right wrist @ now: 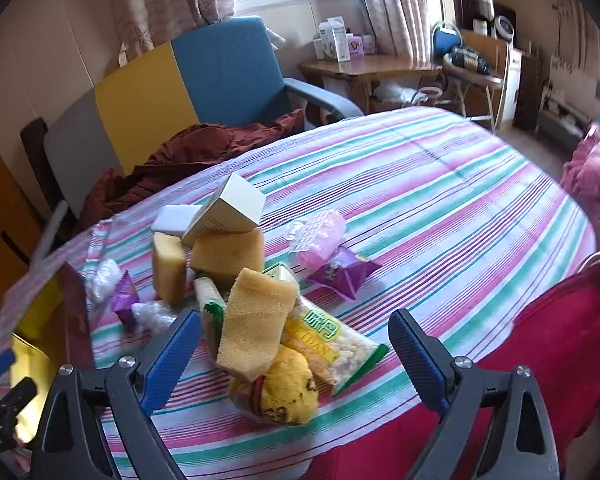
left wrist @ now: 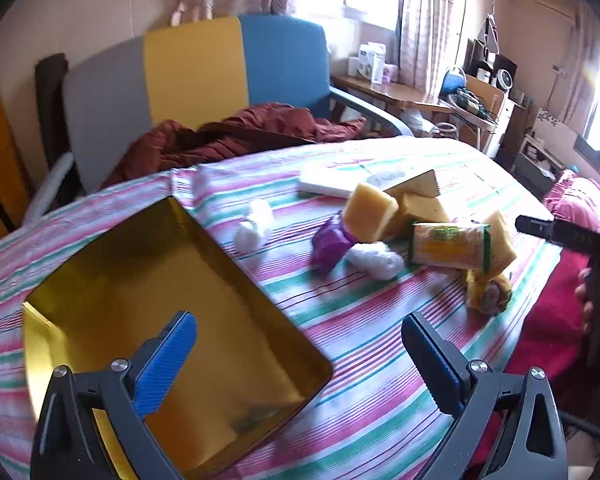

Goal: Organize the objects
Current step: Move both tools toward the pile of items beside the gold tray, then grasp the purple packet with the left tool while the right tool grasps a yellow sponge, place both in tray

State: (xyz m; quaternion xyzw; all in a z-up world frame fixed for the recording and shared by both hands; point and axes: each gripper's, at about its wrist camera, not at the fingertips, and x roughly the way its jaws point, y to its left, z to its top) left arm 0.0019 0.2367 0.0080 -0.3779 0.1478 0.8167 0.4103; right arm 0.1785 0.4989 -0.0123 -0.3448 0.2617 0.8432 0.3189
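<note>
A gold-lined open box (left wrist: 172,320) sits on the striped tablecloth (left wrist: 360,360), and my left gripper (left wrist: 300,354) hangs open and empty over its near right corner. A pile lies to the right: yellow sponges (left wrist: 370,210), a purple packet (left wrist: 330,242), a snack bag (left wrist: 450,246), white wrapped pieces (left wrist: 256,226). My right gripper (right wrist: 294,346) is open and empty just above a sponge (right wrist: 258,326), a yellow wrapped bun (right wrist: 286,390) and a snack bag (right wrist: 336,346). A cream carton (right wrist: 230,210) rests on another sponge (right wrist: 228,254). The box edge (right wrist: 74,312) shows at left.
A purple packet (right wrist: 342,274) and a clear pink wrapper (right wrist: 316,234) lie behind the pile. A grey, yellow and blue chair (left wrist: 196,72) with a maroon jacket (left wrist: 228,136) stands behind the table. A wooden desk (right wrist: 368,68) with clutter is at the back right.
</note>
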